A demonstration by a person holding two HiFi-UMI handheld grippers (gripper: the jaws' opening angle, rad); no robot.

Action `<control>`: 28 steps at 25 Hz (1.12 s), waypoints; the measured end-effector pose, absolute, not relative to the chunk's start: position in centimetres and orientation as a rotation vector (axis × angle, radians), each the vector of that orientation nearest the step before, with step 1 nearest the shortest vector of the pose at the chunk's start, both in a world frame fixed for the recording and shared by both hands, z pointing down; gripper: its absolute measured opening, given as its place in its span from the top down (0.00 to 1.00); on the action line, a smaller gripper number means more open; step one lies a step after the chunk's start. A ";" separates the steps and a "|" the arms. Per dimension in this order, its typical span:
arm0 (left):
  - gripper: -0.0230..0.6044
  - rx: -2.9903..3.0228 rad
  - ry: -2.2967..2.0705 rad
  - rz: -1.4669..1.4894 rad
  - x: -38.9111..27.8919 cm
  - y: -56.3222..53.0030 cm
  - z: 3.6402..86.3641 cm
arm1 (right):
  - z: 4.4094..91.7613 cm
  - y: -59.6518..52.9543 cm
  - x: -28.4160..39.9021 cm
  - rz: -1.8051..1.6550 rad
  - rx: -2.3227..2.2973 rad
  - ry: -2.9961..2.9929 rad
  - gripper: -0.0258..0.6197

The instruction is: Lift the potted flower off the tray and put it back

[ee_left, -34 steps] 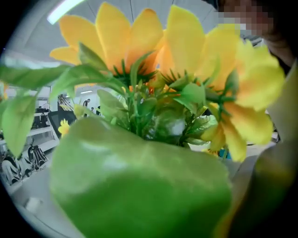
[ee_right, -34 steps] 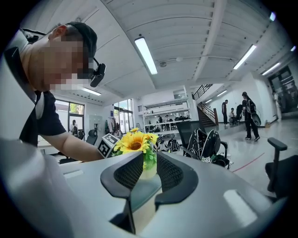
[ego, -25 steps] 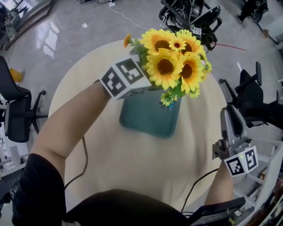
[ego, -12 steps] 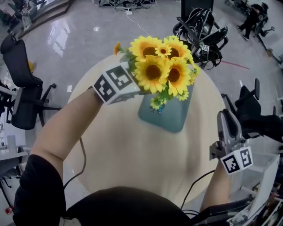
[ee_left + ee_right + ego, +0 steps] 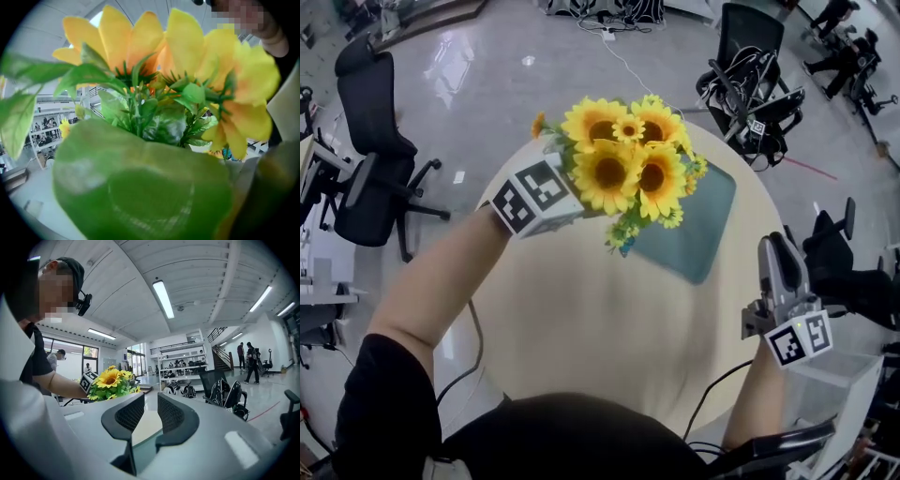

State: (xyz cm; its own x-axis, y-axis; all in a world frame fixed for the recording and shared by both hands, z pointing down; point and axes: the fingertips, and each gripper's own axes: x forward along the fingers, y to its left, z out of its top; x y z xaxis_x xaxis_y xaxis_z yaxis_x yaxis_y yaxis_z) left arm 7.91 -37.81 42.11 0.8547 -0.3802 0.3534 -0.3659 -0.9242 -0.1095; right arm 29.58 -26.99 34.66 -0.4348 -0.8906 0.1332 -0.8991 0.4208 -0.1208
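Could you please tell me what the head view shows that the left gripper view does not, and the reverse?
Only the head view shows the teal tray on the round table, and the right gripper held off at the table's edge. Only the left gripper view shows the green pot, filling the lower frame close up, with stems and leaves rising from it. Both show the potted flower by its yellow blooms, from above in the head view and from below in the left gripper view.

I find no words, numbers or brand names that I can read. The only printed signs are black-and-white square code patterns. They stand on the left marker cube (image 5: 534, 197), the right marker cube (image 5: 800, 339), and a small tag (image 5: 757, 127) on the gear piled by a chair (image 5: 748, 28).
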 end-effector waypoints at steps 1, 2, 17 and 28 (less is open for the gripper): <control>0.14 -2.990 0.611 -0.587 7.0 -37.3 42.3 | 34.6 -26.9 28.9 0.270 1.634 -2.611 0.80; 0.14 -2.993 0.620 -0.592 6.1 -36.9 42.6 | 34.6 -26.8 28.1 0.271 1.625 -2.615 0.80; 0.14 -3.054 0.774 -0.642 -3.9 -31.8 50.7 | 37.2 -27.4 19.4 0.315 1.469 -2.654 0.80; 0.14 -3.096 0.817 -0.687 -6.7 -30.3 58.9 | 41.2 -28.3 16.8 0.364 1.407 -2.625 0.80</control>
